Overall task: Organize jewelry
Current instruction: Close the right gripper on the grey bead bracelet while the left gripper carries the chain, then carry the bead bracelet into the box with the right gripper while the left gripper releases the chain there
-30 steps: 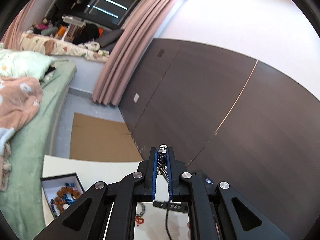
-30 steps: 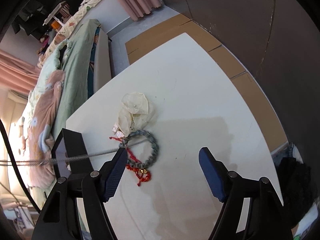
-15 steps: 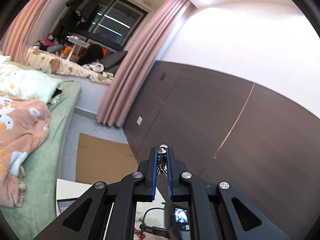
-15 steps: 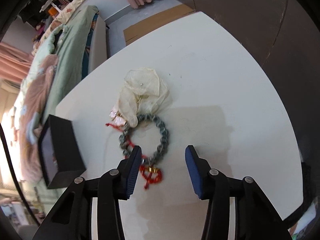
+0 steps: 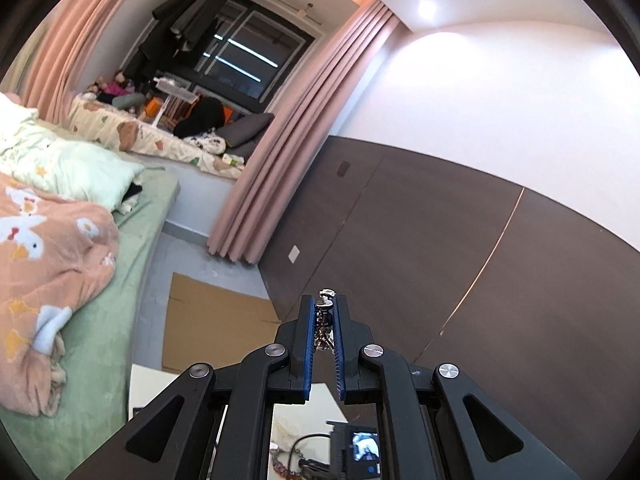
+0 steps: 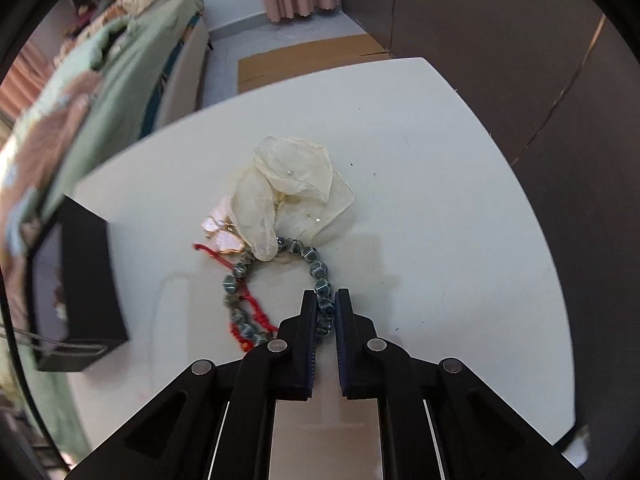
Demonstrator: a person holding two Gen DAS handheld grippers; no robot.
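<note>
Beaded bracelet (image 6: 316, 268) lay at centre frame on white table (image 6: 460, 220). My right gripper (image 6: 325, 308) had just been closing, clamped on its beads. Left gripper (image 5: 324, 320) clamped silver chain (image 5: 323, 322). Bracelet looked limp, slippery; judged single-bead grip best.
</note>
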